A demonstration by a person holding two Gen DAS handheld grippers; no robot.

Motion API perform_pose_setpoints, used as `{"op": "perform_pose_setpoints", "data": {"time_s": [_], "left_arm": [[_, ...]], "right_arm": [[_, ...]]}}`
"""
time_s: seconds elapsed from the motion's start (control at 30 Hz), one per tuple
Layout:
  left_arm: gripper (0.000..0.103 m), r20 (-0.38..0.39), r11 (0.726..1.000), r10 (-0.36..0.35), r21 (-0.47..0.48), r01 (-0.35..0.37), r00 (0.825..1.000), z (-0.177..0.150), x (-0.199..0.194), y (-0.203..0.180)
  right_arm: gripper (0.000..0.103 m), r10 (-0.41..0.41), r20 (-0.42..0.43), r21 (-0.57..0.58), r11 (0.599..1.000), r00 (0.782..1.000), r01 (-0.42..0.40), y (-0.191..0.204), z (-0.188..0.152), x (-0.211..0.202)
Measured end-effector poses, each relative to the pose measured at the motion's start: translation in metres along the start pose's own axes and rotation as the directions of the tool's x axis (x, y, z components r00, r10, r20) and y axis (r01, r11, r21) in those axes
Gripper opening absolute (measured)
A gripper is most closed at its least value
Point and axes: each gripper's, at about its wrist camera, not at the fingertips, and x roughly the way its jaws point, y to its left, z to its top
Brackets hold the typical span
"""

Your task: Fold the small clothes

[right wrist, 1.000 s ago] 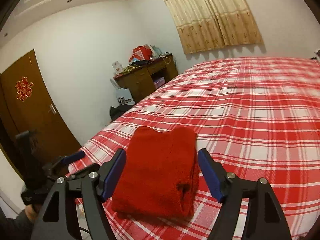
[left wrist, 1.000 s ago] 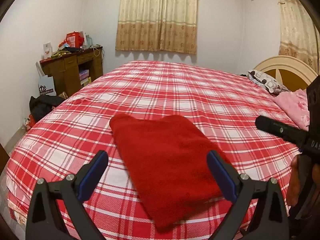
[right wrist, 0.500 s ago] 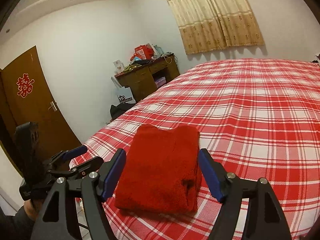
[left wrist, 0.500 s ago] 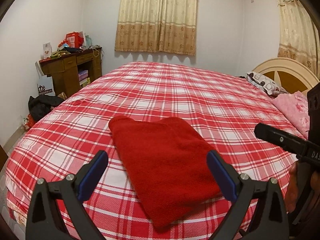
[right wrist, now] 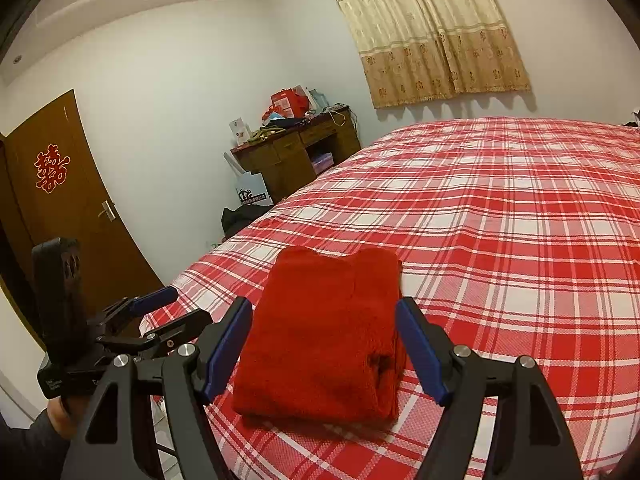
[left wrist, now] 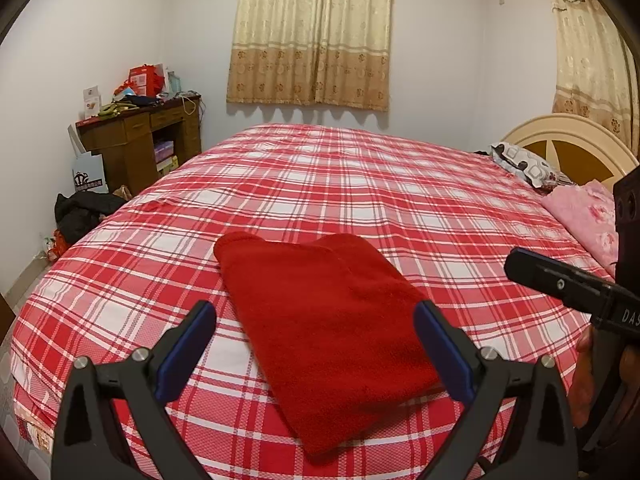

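While the bed (left wrist: 360, 184) fills nearly everything I see, its red-and-white plaid cover stretched smooth, the red garment (left wrist: 328, 320) is my landmark: it lies flat on the cover near the bed's closest edge, already folded into a thick, tidy rectangle. Far beyond the garment, against the wall, stands a cluttered wooden bench (right wrist: 296, 152), and well off to the garment's right lie a pink blanket (left wrist: 584, 216) and a patterned pillow (left wrist: 524, 164) by the headboard.

My left tongs (left wrist: 316, 344) hover just short of the garment's near end, fingers spread wide with nothing between the pads. My right tongs (right wrist: 324, 344) hover on the garment's other side, likewise spread wide and empty, framing its near corners without touching.

I judge the folding close to done; what remains is perhaps one last fold or a squaring-up. To do that well, I should come down on both near corners together, pinch all the layers at once so the inner ones do not slide, and lift only slightly before carrying the edge over. The plush fabric looks bulky, so a shallow bite could slip; the layered edge on its right side, seen from my right tongs, needs watching.
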Motion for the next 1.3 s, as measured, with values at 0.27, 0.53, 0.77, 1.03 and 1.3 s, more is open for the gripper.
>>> {"op": "perform_pose_setpoints", "data": {"time_s": [0.27,0.53,0.77,1.03,1.3], "left_arm": [[0.101,-0.004,1.0,-0.003,0.004,0.003,1.0,-0.001,0.0,-0.002],[0.101,-0.008,1.0,0.004,0.024,-0.004,1.0,-0.001,0.003,-0.005],[0.102,-0.001,1.0,0.011,0.024,-0.011,1.0,0.003,0.003,-0.003],[0.103,-0.012,0.999,0.037,0.039,-0.037,0.999,0.002,0.006,-0.002],[0.103,-0.013,0.998,0.05,0.048,-0.049,0.999,0.001,0.007,-0.002]], "right_arm": [[0.075,0.004,0.003,0.001,1.0,1.0,-0.004,0.0,-0.001,0.0],[0.075,0.01,0.026,0.0,1.0,1.0,-0.01,0.002,-0.003,-0.004],[0.075,0.012,0.047,-0.004,1.0,0.999,-0.012,0.004,-0.002,-0.01],[0.075,0.023,0.034,-0.021,1.0,0.999,-0.023,0.01,-0.003,-0.007],[0.075,0.032,0.02,-0.032,0.999,0.999,-0.031,0.014,-0.005,-0.005]]}}
